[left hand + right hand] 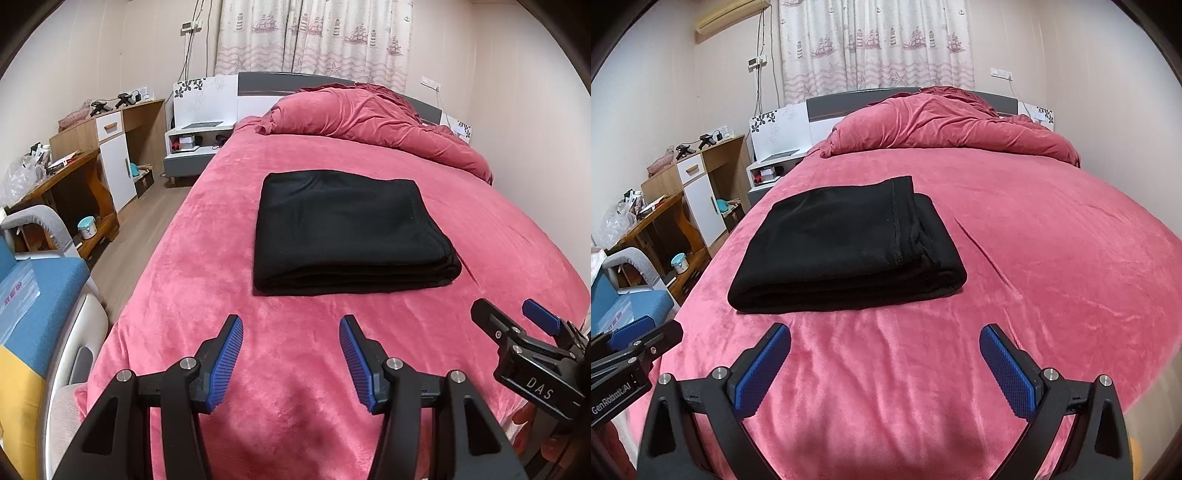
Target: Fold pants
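The black pants (347, 232) lie folded into a thick rectangle in the middle of the pink bed (295, 369). They also show in the right wrist view (846, 251), with the waistband seam on top. My left gripper (291, 362) is open and empty, held above the bed in front of the pants. My right gripper (886, 369) is open and empty too, held in front of the pants and to their right. The right gripper shows at the right edge of the left wrist view (513, 321). The left gripper shows at the left edge of the right wrist view (646, 332).
A bunched pink duvet (373, 114) lies at the head of the bed. A wooden desk (85, 173) and a nightstand (195, 144) stand along the left wall. A blue chair (40, 295) stands beside the bed's near left corner.
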`<state>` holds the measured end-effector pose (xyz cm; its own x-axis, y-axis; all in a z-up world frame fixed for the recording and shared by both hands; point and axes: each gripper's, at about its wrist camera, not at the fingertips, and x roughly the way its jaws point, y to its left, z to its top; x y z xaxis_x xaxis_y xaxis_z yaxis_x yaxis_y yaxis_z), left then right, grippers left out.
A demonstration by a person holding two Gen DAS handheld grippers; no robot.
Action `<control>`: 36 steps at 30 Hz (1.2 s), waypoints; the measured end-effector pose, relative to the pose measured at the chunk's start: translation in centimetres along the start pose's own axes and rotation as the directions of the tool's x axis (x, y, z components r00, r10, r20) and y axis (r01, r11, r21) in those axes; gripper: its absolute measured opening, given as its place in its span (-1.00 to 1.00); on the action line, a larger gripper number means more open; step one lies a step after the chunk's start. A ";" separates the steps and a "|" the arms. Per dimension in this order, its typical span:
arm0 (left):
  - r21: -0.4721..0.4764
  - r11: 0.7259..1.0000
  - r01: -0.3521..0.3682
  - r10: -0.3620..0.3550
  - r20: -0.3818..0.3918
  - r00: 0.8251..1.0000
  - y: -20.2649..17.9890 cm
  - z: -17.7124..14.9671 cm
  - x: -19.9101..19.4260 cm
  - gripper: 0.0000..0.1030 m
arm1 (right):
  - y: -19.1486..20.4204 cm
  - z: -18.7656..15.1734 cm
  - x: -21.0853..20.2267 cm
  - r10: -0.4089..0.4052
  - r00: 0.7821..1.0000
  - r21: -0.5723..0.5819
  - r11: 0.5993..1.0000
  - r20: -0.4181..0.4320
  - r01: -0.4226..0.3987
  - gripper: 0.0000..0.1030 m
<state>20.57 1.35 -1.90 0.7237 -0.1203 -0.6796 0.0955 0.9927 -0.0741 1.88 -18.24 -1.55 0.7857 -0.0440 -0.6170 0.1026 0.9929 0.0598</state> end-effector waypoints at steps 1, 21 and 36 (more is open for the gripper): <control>0.000 1.000 0.001 -0.001 0.000 1.000 0.0 0.0 0.0 0.08 | 0.0 0.0 0.0 -0.001 1.000 0.002 1.000 -0.002 0.001 0.99; -0.009 1.000 0.002 -0.002 -0.009 1.000 -0.2 -0.2 0.0 0.08 | -0.2 -0.1 0.2 -0.001 1.000 0.010 1.000 -0.011 0.001 0.99; -0.012 1.000 0.007 -0.007 -0.020 1.000 -0.3 -0.4 0.2 0.08 | -0.1 -0.3 0.5 0.005 1.000 0.008 1.000 -0.024 -0.005 0.99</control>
<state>20.39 1.02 -2.28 0.7091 -0.1271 -0.6935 0.0920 0.9919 -0.0877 2.09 -18.37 -2.09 0.7713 -0.0362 -0.6355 0.1035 0.9922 0.0690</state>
